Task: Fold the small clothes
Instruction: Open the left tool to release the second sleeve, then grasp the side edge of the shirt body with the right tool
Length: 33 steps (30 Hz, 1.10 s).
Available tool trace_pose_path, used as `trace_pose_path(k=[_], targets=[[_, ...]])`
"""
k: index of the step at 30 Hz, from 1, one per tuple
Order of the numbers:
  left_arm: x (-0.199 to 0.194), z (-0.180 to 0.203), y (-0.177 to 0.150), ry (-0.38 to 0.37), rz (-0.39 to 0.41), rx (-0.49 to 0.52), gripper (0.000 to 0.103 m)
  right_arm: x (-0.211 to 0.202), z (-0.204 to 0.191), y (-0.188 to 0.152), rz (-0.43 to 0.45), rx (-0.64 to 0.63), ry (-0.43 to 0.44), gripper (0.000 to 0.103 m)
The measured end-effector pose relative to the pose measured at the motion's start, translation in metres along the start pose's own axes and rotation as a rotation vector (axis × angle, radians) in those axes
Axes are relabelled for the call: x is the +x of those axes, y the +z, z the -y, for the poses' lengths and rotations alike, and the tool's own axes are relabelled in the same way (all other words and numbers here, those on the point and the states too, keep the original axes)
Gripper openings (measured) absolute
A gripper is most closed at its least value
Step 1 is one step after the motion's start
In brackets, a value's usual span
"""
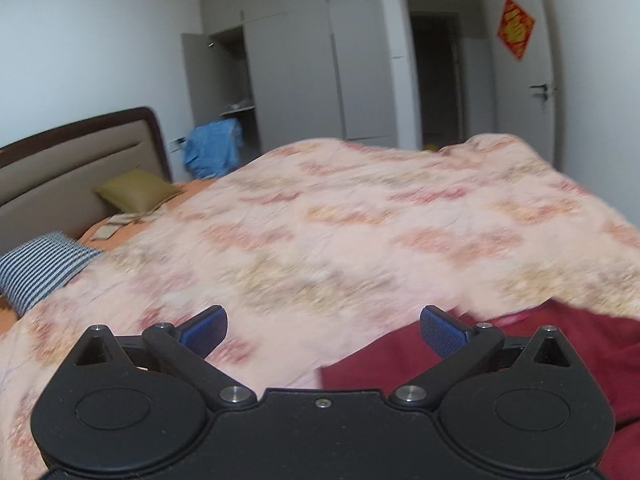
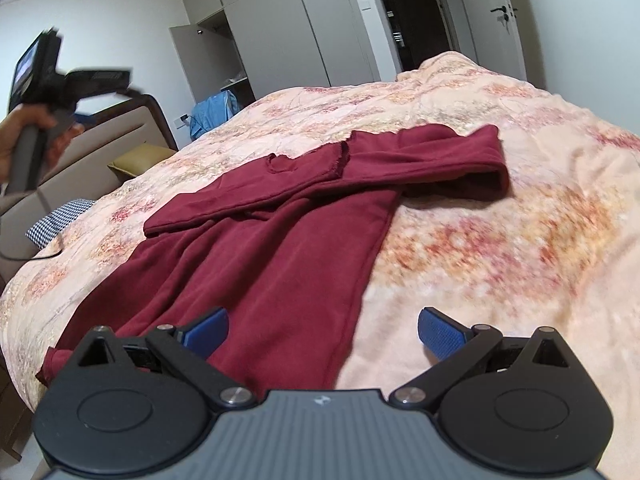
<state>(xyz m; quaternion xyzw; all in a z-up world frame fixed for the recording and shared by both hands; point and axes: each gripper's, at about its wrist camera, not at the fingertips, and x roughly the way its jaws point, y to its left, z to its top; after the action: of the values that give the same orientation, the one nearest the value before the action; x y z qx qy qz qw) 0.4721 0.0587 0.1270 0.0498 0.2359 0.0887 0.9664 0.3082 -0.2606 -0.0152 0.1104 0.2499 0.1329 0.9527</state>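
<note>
The dark red garment (image 2: 280, 240) lies spread on the flowered quilt (image 2: 500, 220) of the bed, and I take it as my landmark. My right tongs (image 2: 322, 332) hang just over its near hem, pointing along the garment and tilted somewhat downward; the left blue pad (image 2: 208, 330) sits above the red cloth while the other pad is off its right edge, over bare quilt. The jaws stand wide apart and grip nothing.

My left tongs (image 1: 323, 332) are well away from the garment's middle, off to its left side. In their own view only a corner of the red cloth (image 1: 500, 360) shows, low and under the right blue pad (image 1: 442, 334), with the quilt (image 1: 320, 220) filling the rest. These jaws are spread fully too, with nothing between them. From the right view I see my left hand (image 2: 24, 144) wrapped around the grey handle, lifted high above the bed and left of the garment, the tool (image 2: 68, 80) blurred.

The garment looks like a small long-sleeved top in deep burgundy. Its body runs from near my right tongs away toward the far end, lying fairly flat with soft lengthwise creases. One sleeve (image 2: 240, 192) is laid across the upper part, its raw-looking cuff edge close to the neckline. The other sleeve (image 2: 448, 160) reaches out to the right at the far end, its cuff doubled back on itself and casting a shadow on the quilt.
</note>
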Motion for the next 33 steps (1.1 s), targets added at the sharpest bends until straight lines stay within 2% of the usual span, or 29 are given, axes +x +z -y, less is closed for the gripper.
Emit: trace_pose_path(k=[2, 6, 10, 14, 20, 22, 24, 26, 28, 30, 32, 33], targets=[[0.005, -0.016, -0.021, -0.014, -0.023, 0.007, 0.102, 0.007, -0.004, 0.008, 0.002, -0.019, 0.011, 0.103], [0.018, -0.03, -0.068, -0.116, -0.106, 0.059, 0.102, 0.024, -0.008, 0.031, -0.011, -0.021, 0.077, 0.103], [0.029, -0.041, -0.106, -0.149, -0.14, 0.064, 0.102, 0.048, -0.016, 0.063, -0.036, -0.083, 0.088, 0.099], [0.039, -0.043, -0.124, -0.195, -0.161, 0.043, 0.102, 0.074, -0.022, 0.094, -0.056, -0.116, 0.071, 0.095], [0.057, -0.026, -0.129, -0.234, -0.178, 0.098, 0.102, 0.122, -0.023, 0.123, -0.06, -0.156, 0.016, 0.091], [0.062, -0.022, -0.128, -0.235, -0.179, 0.111, 0.102, 0.141, -0.019, 0.13, -0.07, -0.149, -0.014, 0.084], [0.067, -0.021, -0.129, -0.231, -0.184, 0.114, 0.102, 0.158, -0.016, 0.134, -0.074, -0.15, -0.051, 0.069], [0.072, -0.02, -0.131, -0.23, -0.189, 0.122, 0.102, 0.176, -0.014, 0.136, -0.103, -0.148, -0.079, 0.062], [0.076, -0.021, -0.134, -0.242, -0.189, 0.139, 0.102, 0.188, -0.009, 0.137, -0.13, -0.126, -0.1, 0.049], [0.08, -0.02, -0.139, -0.247, -0.192, 0.167, 0.102, 0.189, -0.011, 0.137, -0.124, -0.129, -0.094, 0.031], [0.082, -0.018, -0.144, -0.242, -0.19, 0.193, 0.102, 0.188, -0.02, 0.138, -0.11, -0.185, -0.086, 0.018], [0.082, -0.017, -0.145, -0.241, -0.183, 0.2, 0.102, 0.186, -0.024, 0.14, -0.1, -0.202, -0.07, 0.015]])
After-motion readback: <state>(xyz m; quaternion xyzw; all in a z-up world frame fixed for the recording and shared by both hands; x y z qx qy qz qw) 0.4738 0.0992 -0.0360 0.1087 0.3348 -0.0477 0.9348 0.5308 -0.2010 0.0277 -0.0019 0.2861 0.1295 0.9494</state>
